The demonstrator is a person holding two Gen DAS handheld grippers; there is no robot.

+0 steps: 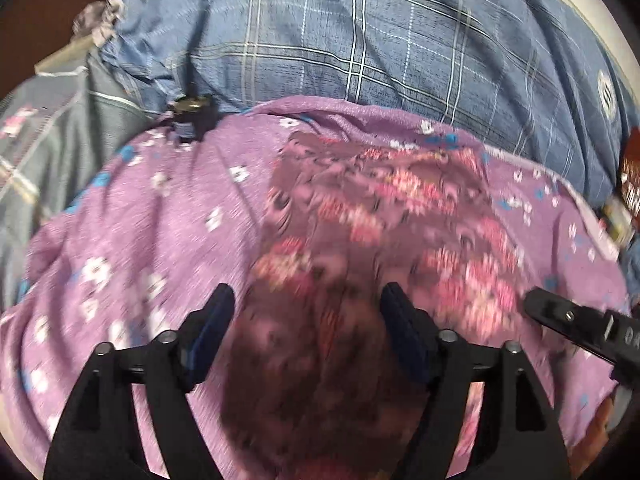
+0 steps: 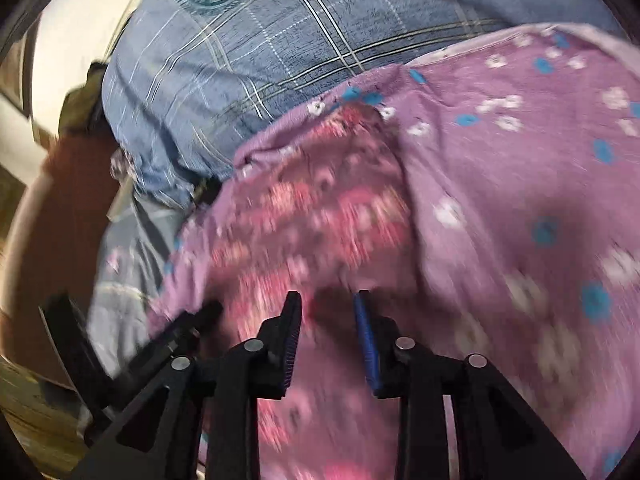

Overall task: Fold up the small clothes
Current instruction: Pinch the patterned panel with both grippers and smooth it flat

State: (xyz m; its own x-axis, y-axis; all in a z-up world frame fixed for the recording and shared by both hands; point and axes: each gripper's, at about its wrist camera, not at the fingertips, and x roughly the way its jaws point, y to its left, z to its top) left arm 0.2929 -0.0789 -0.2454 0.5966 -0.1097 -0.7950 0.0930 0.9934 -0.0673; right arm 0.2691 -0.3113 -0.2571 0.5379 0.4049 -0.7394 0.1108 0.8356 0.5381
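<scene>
Maroon floral garment [image 1: 360, 208] lies below both tongs: left [image 1: 307, 312] wide, right [image 2: 326, 312] narrowly open, empty.

I count two grippers: my left gripper [image 1: 307, 304] and my right gripper [image 2: 326, 304], each with two jaws. One small garment [image 1: 360, 208], dark pink with a flower print, lies on one purple flowered cloth [image 1: 160, 216]. Beyond the purple cloth I see one blue checked pillow [image 1: 320, 40], and on it two round badges that I can make out. One small dark object [image 1: 191, 114] sits at the far left edge of the purple cloth; it is too blurred to name. To its left lies one grey checked sheet [image 1: 60, 136].
</scene>
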